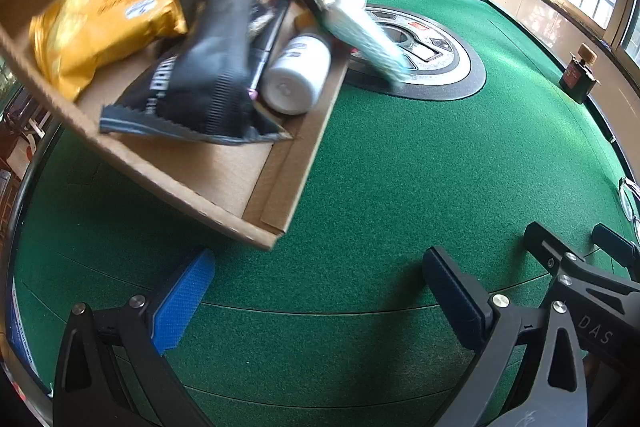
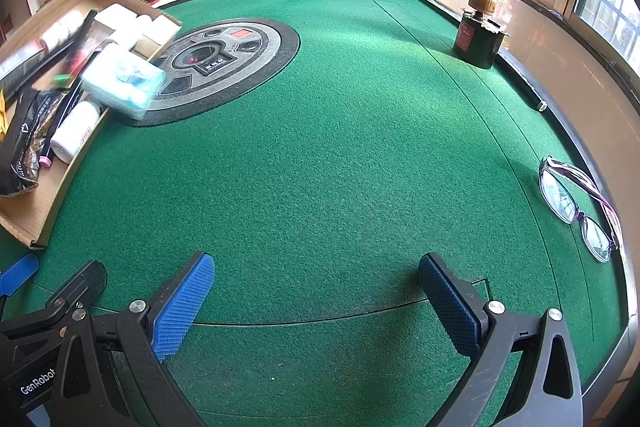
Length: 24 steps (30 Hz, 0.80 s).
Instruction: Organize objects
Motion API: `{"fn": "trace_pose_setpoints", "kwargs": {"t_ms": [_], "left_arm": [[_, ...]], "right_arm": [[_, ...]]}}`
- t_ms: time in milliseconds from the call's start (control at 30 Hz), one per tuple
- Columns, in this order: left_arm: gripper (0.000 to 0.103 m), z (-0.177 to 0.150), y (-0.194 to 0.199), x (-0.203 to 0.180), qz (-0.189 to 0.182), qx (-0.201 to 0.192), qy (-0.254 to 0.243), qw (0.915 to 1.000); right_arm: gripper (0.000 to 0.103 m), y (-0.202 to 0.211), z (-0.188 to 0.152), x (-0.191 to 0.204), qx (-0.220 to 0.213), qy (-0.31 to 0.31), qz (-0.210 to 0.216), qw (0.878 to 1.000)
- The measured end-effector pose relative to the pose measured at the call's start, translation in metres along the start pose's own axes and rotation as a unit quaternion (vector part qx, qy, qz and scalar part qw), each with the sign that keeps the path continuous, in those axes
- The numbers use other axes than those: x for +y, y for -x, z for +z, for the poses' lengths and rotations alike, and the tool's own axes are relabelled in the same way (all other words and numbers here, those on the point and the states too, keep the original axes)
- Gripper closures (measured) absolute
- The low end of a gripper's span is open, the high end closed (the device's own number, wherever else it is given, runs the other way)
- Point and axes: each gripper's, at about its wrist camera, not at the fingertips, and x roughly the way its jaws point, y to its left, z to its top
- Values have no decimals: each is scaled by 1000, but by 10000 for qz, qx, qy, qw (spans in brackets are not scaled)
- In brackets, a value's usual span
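Cardboard box (image 1: 256, 195) tilted at green table's (image 2: 340, 167) left edge, centre felt open.

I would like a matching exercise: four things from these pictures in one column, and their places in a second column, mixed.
Things:
1. eyeglasses
2. dark jar
3. white bottle
4. tissue pack

Places:
A. lying inside the cardboard box
B. hanging over the box's edge
C. on the green table, near right edge
D. standing at the far right edge

Pairs: 1-C, 2-D, 3-A, 4-B
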Motion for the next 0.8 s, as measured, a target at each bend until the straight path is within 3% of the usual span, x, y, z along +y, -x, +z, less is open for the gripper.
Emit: {"fn": "trace_pose_setpoints", "kwargs": {"t_ms": [800], "left_arm": [[0, 2, 4, 4, -4, -8, 7, 10000]], "right_arm": [[0, 0, -2, 0, -4, 3, 0, 10000]]}}
